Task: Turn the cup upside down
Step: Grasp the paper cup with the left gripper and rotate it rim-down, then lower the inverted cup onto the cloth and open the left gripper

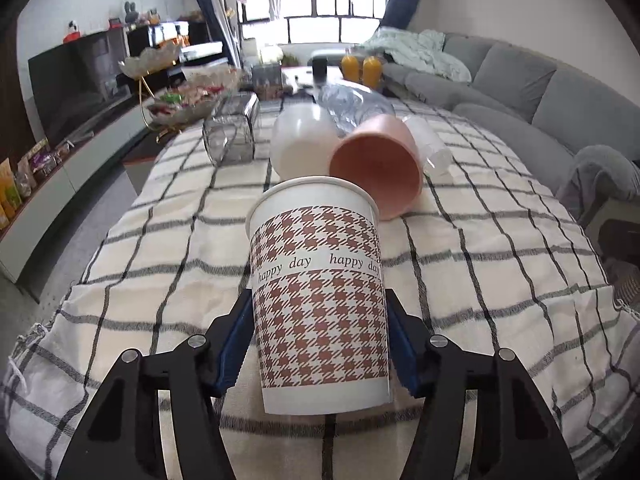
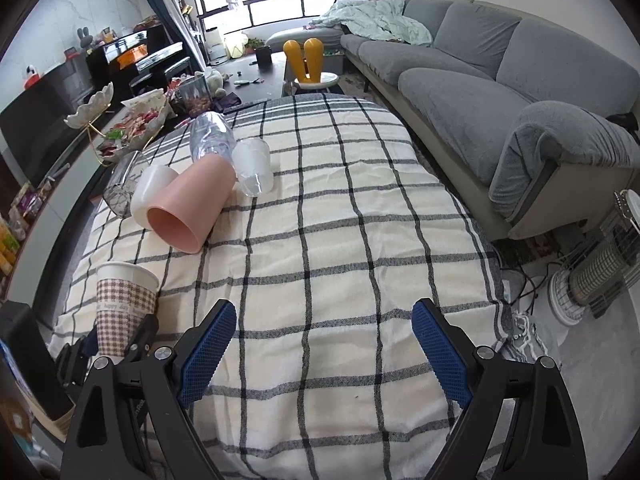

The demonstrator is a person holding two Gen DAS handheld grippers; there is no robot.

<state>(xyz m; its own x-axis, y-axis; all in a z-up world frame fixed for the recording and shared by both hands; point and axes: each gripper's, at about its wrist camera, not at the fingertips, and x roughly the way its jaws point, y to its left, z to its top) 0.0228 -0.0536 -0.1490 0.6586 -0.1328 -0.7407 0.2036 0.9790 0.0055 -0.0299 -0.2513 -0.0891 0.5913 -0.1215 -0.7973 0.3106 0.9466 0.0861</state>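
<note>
Paper cup with brown houndstooth print and the words "happy day", mouth up, pinched low on its sides between the blue pads of the left tool. Held upright or nearly so, near edge of the surface, which is draped in a cream cloth with a dark check; whether the base touches the cloth or hangs just above it cannot be told. Judged from this: gripped but not yet turned, so the whole flip and the setting down on the rim remain. Left tool level, pointing forward across the surface, fingers on either side of the cup. Right tool spread wide with nothing between its pads, hovering over bare cloth well to the right of the cup, angled down at the surface. Farther along the surface, a pink cup lying on its side with mouth toward the camera, a white cup touching it, and a clear plastic bottle lying behind both.
</note>
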